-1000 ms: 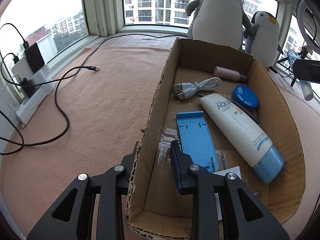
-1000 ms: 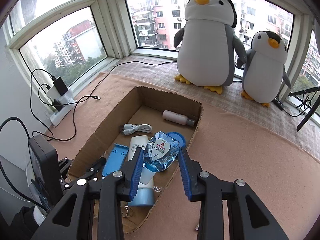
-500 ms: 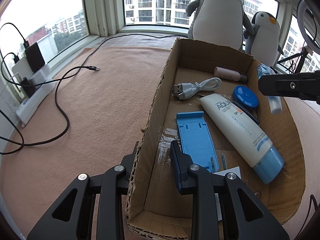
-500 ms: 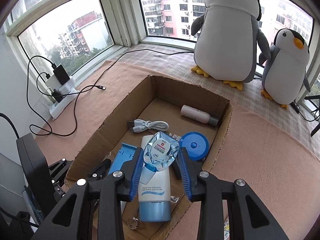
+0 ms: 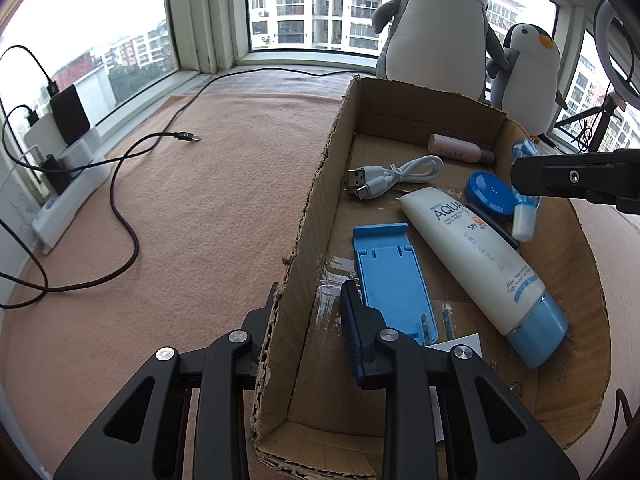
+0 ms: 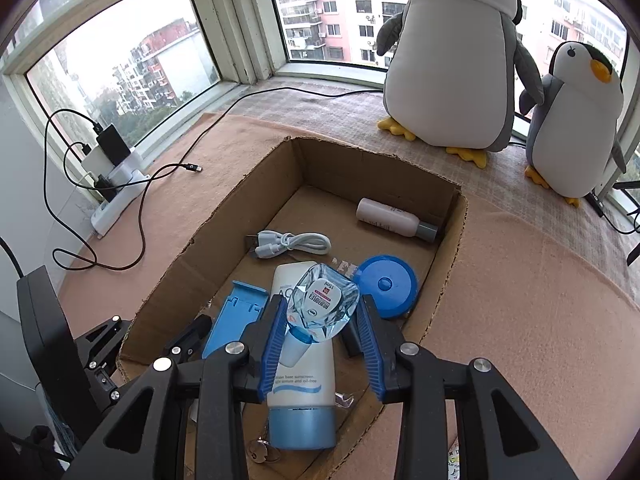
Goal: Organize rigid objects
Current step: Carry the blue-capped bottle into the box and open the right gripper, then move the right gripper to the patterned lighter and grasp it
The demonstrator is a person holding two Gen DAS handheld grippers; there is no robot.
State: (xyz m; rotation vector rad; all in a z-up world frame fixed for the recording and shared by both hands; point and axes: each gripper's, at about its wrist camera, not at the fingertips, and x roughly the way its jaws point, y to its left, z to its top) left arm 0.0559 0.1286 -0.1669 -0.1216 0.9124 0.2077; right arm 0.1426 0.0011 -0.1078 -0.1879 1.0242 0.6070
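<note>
My right gripper is shut on a small clear blue bottle with a white cap, held over the cardboard box. In the left wrist view the bottle hangs above the box's right side. My left gripper is shut on the box's left wall, one finger outside and one inside. In the box lie a white sunscreen tube, a blue phone stand, a white USB cable, a pink bottle and a blue round case.
Two penguin plushes stand behind the box by the window. A black cable loops over the pink mat to a power strip at the left. Keys lie near the tube's cap.
The right gripper has come down and forward over the box with the bottle in it. The left gripper has not moved.
</note>
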